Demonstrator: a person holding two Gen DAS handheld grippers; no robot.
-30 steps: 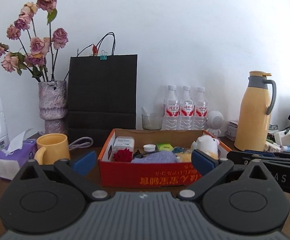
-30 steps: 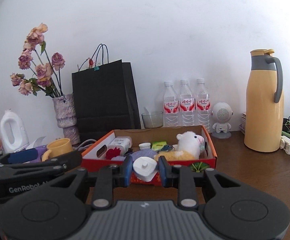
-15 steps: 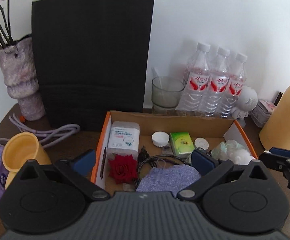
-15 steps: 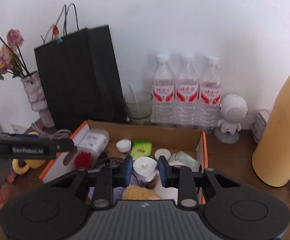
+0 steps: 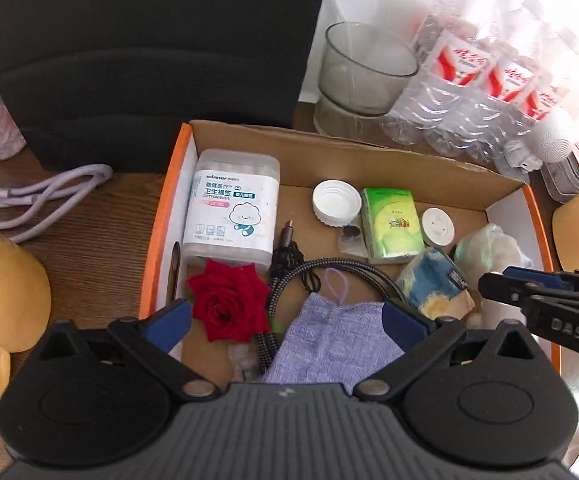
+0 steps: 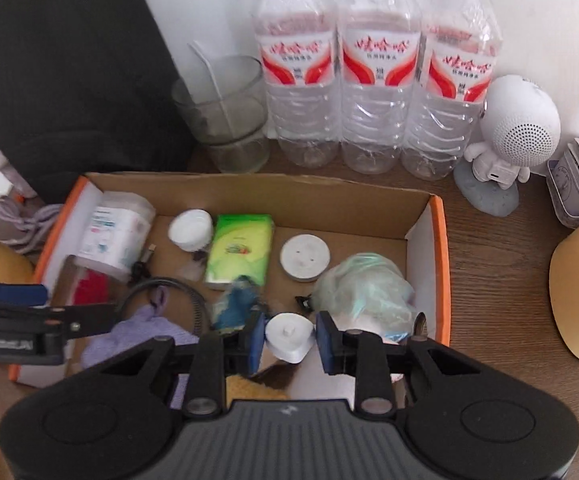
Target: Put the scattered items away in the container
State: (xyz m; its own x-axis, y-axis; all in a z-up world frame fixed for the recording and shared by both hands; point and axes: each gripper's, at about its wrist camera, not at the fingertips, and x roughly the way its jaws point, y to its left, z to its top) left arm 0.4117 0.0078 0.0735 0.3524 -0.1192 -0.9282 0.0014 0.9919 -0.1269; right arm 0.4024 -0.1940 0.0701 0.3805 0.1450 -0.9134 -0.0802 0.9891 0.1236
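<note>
Container: one orange-sided cardboard box (image 5: 369, 160) is sitting open on the brown wooden table (image 6: 497, 264).
Inside: one clear cotton-bud tub (image 5: 231, 208), one red fabric rose (image 5: 227, 304), one green tissue pack (image 5: 391, 224), two white round caps (image 5: 335, 202), one lilac cloth pouch (image 5: 329, 352) and one coiled braided black cable (image 5: 289, 280) are lying together.
Right claw: the right gripper (image 6: 289, 340) is hanging over the box's near right part, gripping one small white knobbed lid (image 6: 289, 336) between its blue pads.
Left claw: the left gripper (image 5: 285, 320) is hovering wide open above the rose and pouch, holding nothing.
Edges: three clear water bottles (image 6: 377, 92) and one grey glass tumbler (image 6: 225, 116) are crowding the far wall; one yellow ceramic mug (image 5: 1, 300) is standing left of the box.
Open room: bare floor is showing near the box's far right corner.
</note>
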